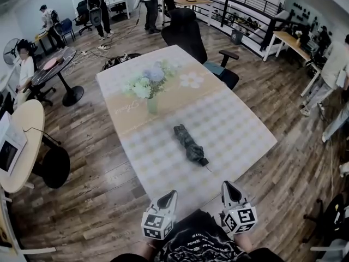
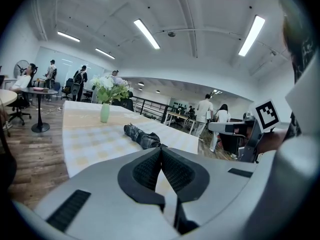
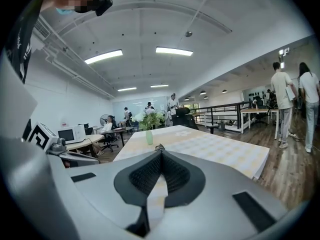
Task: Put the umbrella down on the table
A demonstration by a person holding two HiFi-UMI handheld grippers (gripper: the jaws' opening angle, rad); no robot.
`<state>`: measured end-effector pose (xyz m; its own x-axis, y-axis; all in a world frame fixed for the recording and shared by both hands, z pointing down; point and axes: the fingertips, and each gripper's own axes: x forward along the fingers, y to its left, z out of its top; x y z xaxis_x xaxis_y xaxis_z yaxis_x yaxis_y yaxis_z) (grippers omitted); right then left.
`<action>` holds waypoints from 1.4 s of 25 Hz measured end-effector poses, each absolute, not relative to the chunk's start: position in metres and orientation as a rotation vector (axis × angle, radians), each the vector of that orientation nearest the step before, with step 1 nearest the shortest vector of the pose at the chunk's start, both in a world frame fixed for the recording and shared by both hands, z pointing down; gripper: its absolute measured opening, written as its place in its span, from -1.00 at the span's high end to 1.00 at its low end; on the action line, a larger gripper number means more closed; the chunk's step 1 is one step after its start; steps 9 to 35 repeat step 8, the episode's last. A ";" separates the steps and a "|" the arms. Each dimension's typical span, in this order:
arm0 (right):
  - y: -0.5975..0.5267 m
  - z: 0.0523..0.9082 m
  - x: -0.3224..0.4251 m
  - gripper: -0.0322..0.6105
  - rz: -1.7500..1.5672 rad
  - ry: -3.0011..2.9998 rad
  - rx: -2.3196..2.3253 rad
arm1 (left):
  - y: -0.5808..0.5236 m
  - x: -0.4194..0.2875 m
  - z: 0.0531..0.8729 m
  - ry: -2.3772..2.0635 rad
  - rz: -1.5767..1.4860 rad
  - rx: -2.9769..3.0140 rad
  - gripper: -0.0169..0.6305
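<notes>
A dark folded umbrella (image 1: 190,144) lies flat on the checked table (image 1: 240,135), near its middle, handle end toward me. Both grippers hang near my body, short of the table's near edge and apart from the umbrella. My left gripper (image 1: 170,194) is shut with nothing in it; its view shows the umbrella (image 2: 141,136) ahead on the tabletop. My right gripper (image 1: 227,186) is shut and empty too. In the right gripper view only the umbrella's tip (image 3: 159,147) peeks over the closed jaws.
A green vase of flowers (image 1: 151,86) stands on the table beyond the umbrella. A black office chair (image 1: 191,34) sits at the far end, a round table (image 1: 22,141) to the left. Several people stand around the room's edges.
</notes>
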<state>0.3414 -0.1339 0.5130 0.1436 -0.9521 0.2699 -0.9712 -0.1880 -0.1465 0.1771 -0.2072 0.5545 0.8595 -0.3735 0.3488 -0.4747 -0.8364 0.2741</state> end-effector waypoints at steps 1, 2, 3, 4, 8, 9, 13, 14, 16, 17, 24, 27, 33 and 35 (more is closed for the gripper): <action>-0.134 0.514 0.342 0.88 0.470 -1.958 2.326 | -0.208 0.177 0.556 -0.634 0.402 2.679 0.89; -0.135 0.516 0.343 0.88 0.471 -1.957 2.325 | -0.209 0.178 0.558 -0.635 0.404 2.677 0.89; -0.135 0.517 0.343 0.88 0.473 -1.958 2.322 | -0.209 0.178 0.559 -0.636 0.404 2.675 0.89; -0.136 0.518 0.343 0.88 0.474 -1.960 2.319 | -0.210 0.178 0.560 -0.636 0.404 2.674 0.89; -0.139 0.520 0.342 0.88 0.472 -1.963 2.305 | -0.212 0.178 0.564 -0.637 0.407 2.668 0.89; -0.139 0.520 0.342 0.88 0.472 -1.963 2.305 | -0.212 0.178 0.564 -0.637 0.407 2.668 0.89; -0.139 0.520 0.342 0.88 0.472 -1.963 2.305 | -0.212 0.178 0.564 -0.637 0.407 2.668 0.89; -0.139 0.520 0.342 0.88 0.472 -1.963 2.305 | -0.212 0.178 0.564 -0.637 0.407 2.668 0.89; -0.139 0.520 0.342 0.88 0.472 -1.963 2.305 | -0.212 0.178 0.564 -0.637 0.407 2.668 0.89; -0.139 0.520 0.342 0.88 0.472 -1.963 2.305 | -0.212 0.178 0.564 -0.637 0.407 2.668 0.89; -0.139 0.520 0.342 0.88 0.472 -1.963 2.305 | -0.212 0.178 0.564 -0.637 0.407 2.668 0.89; -0.139 0.520 0.342 0.88 0.472 -1.963 2.305 | -0.212 0.178 0.564 -0.637 0.407 2.668 0.89; -0.139 0.520 0.342 0.88 0.472 -1.963 2.305 | -0.212 0.178 0.564 -0.637 0.407 2.668 0.89; -0.139 0.520 0.342 0.88 0.472 -1.963 2.305 | -0.212 0.178 0.564 -0.637 0.407 2.668 0.89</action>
